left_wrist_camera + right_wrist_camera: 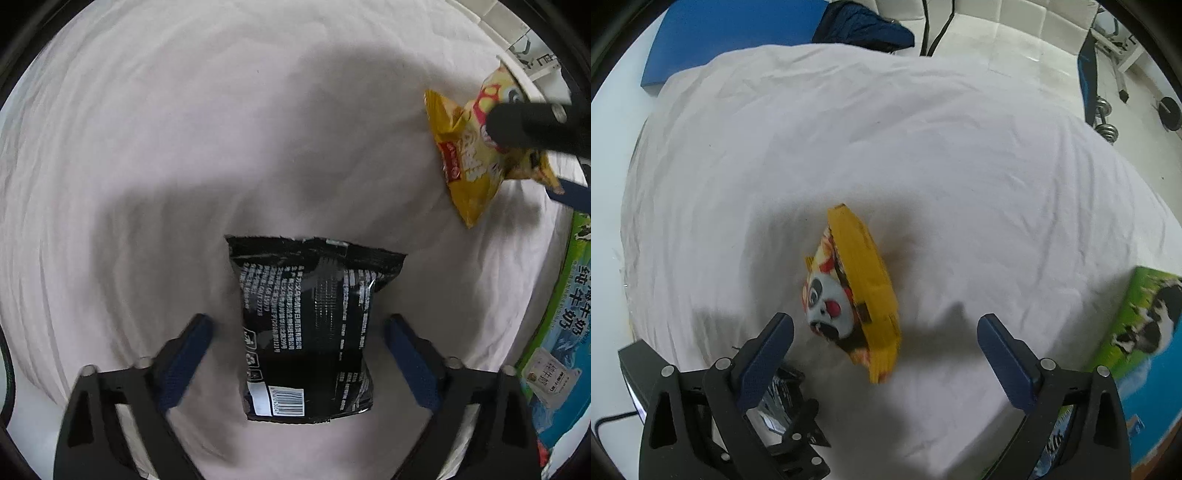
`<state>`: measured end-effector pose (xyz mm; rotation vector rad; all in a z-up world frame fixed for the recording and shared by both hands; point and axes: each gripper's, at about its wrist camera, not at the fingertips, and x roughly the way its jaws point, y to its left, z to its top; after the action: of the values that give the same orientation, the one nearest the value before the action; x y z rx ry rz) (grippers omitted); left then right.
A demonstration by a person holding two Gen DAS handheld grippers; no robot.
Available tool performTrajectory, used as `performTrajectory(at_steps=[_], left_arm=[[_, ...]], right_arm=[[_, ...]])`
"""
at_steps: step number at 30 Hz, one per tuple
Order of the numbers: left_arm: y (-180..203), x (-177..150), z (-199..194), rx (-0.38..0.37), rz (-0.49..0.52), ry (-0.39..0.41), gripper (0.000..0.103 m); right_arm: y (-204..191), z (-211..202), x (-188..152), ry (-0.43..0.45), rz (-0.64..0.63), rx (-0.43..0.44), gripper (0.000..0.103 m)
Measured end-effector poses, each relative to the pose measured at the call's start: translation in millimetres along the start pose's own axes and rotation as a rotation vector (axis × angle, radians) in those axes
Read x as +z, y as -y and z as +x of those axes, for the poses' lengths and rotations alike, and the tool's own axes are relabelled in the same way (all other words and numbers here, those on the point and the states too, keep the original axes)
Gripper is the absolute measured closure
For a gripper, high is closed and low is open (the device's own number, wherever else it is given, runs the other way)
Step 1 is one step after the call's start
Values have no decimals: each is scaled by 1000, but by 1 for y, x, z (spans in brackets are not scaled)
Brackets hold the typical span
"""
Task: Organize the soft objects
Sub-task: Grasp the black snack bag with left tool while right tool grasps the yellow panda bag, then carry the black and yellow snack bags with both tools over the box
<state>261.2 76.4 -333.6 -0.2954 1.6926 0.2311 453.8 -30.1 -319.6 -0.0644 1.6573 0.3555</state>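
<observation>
A black snack bag (306, 328) with white print lies flat on the white bedsheet (184, 147). My left gripper (299, 325) is open, its blue fingers either side of the bag without touching it. A yellow snack bag (851, 291) with a panda face lies on the sheet. My right gripper (884, 325) is open around its near end, apart from it. In the left wrist view the yellow bag (469, 147) shows at the upper right under the right gripper's dark body. The black bag's corner (777, 398) shows behind my right gripper's left finger.
A green and blue milk carton box (1145, 332) stands at the right edge of the bed; it also shows in the left wrist view (557, 332). A blue mat (731, 33), dark clothing (864, 26) and dumbbells (1106, 122) lie on the floor beyond the bed.
</observation>
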Motion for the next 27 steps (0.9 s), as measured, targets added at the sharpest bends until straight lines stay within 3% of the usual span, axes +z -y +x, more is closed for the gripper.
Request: performTrajectory(at_steps=[7,12,14,15,27], left_arm=[[8,-7,0,12,1,22,25],[4,0,-16,15,-3,29,44],[3,0,-18,15,-4,30,48],[2,1,-19,15,-4,31,49],[-5,-8,-26,-6,-15,60,55]], right_arm=[[-9,21,13,-36,-22,3,21],[-12,35,20,-69,-20,1,31],[-14,36,24,-66,-23,-4,46],[-15,37,25,-67,-25,-7,48],[-36,36,23,-60,-47,-53,58]])
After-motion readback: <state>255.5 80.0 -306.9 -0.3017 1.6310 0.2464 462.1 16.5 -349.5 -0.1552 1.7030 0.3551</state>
